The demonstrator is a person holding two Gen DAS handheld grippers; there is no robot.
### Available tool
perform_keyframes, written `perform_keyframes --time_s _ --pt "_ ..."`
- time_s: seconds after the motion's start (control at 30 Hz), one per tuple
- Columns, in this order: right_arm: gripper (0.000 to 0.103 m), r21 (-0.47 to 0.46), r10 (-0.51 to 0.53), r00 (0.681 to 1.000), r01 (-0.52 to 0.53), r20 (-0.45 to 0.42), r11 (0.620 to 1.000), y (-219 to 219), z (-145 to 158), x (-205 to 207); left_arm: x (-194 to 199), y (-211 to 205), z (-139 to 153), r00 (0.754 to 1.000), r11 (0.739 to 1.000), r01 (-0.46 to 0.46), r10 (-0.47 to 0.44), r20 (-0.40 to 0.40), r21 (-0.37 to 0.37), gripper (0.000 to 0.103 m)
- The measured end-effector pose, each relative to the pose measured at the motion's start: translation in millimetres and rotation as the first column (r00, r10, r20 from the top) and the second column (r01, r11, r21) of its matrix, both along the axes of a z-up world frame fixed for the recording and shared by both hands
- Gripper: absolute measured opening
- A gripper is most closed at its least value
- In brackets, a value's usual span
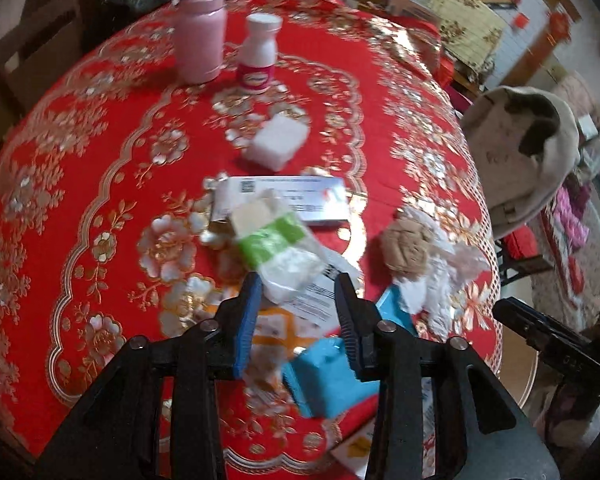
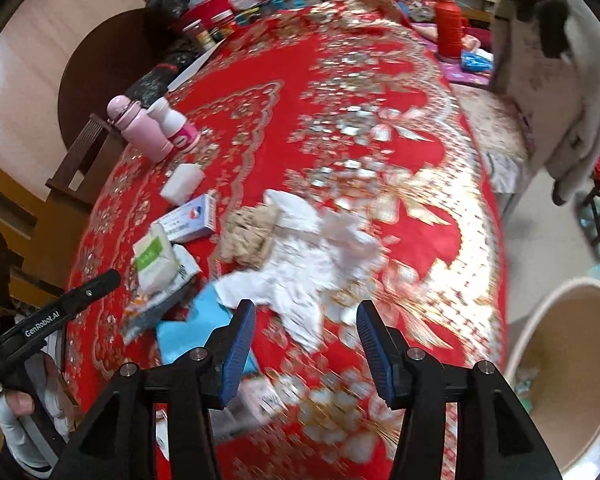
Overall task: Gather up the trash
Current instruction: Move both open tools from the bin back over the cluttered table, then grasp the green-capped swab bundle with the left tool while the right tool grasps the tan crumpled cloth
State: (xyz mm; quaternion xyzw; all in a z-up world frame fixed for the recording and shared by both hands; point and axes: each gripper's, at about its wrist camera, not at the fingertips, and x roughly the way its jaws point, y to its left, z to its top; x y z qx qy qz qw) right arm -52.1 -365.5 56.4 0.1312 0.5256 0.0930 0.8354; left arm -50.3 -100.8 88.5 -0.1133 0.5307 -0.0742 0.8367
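1. Everything sits on a round table under a red floral tablecloth (image 1: 100, 128), so I'll use the green-and-white tissue pack (image 1: 276, 240) in the middle of the mess as the landmark.
2. Far left and back of the pack: a pink flask (image 1: 199, 26) standing upright, with a white pill bottle (image 1: 260, 54) just beside it on its right.
3. Between those and the pack there's a small white block (image 1: 278, 142), and right behind the pack a flat white medicine box (image 1: 288, 200) that the pack overlaps.
4. The left gripper (image 1: 296, 292) hangs over the near end of the pack, jaws released, nothing between the blue pads. Under it are printed papers and a blue packet (image 1: 328, 376), just in front of the pack.
5. Right of the pack: a crumpled brown paper wad (image 2: 248, 236) touching a heap of white crumpled tissue (image 2: 312, 260).
6. The right gripper (image 2: 306, 316) is above the near edge of that white heap, jaws spread wide, gripping nothing. Picture's blurry here.
7. Way off to the right, past the table edge and down on the floor, a beige bin (image 2: 572, 380) with some scraps in it.
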Motion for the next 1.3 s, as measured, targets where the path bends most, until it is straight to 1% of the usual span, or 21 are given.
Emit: perform_keyframes --time_s 0.1,0.23,0.37,0.47,0.57,0.6,0.63,0.67,0.73,0.77,0.8,0.87,0.97,1.2,1.3 --pt "0.050 0.008 0.038 0.999 -0.038 0.000 0.999 22 -3 19 6 10 -6 1.000 0.999 -0.011 0.010 -0.017 -0.039 0.041" --pt "0.050 -0.001 0.072 0.997 -0.072 -0.019 0.997 48 -15 47 18 16 -18 0.999 0.998 -0.007 0.004 -0.048 -0.057 0.041" --pt "0.050 -0.014 0.083 0.995 -0.084 -0.049 0.996 62 -29 67 29 21 -27 0.998 0.997 -0.006 0.001 -0.064 -0.074 0.041" --pt "0.050 -0.027 0.086 0.994 -0.088 -0.070 0.996 67 -39 78 38 22 -37 0.996 0.995 -0.002 -0.007 -0.090 -0.102 0.041" --pt "0.050 -0.035 0.096 0.993 -0.099 -0.073 0.994 72 -43 83 44 20 -46 0.994 0.994 -0.001 -0.012 -0.110 -0.111 0.041" --pt "0.049 -0.038 0.103 0.992 -0.106 -0.070 0.994 73 -43 84 46 20 -48 0.994 0.994 -0.001 -0.012 -0.111 -0.113 0.041" --pt "0.041 -0.040 0.108 0.992 -0.111 -0.066 0.993 73 -42 85 46 20 -50 0.994 0.993 -0.001 -0.012 -0.110 -0.115 0.041" --pt "0.037 -0.040 0.113 0.992 -0.115 -0.062 0.993 74 -42 86 48 20 -52 0.994 0.993 -0.002 -0.011 -0.112 -0.119 0.040" --pt "0.028 -0.036 0.118 0.992 -0.119 -0.049 0.992 74 -40 88 50 22 -54 0.994 0.990 -0.008 -0.008 -0.113 -0.140 0.030" --pt "0.025 -0.033 0.119 0.992 -0.121 -0.046 0.992 74 -40 88 51 23 -55 0.993 0.989 -0.008 -0.009 -0.114 -0.148 0.022" --pt "0.024 -0.029 0.122 0.991 -0.124 -0.045 0.992 73 -40 89 51 24 -55 0.994 0.988 -0.007 -0.010 -0.111 -0.156 0.020" --pt "0.018 -0.025 0.126 0.991 -0.127 -0.047 0.992 73 -40 88 50 25 -52 0.995 0.987 0.000 -0.017 -0.100 -0.162 0.014" --pt "0.016 -0.003 0.124 0.992 -0.124 -0.028 0.992 70 -34 83 47 26 -41 0.997 0.986 0.013 -0.026 -0.076 -0.165 0.010" --pt "0.016 0.031 0.138 0.990 -0.139 0.035 0.990 70 -5 72 41 30 -11 1.000 0.986 0.019 -0.021 -0.007 -0.168 0.008" --pt "0.016 0.037 0.139 0.989 -0.142 0.056 0.989 69 6 65 38 27 1 0.999 0.987 0.032 -0.030 0.020 -0.158 0.008"
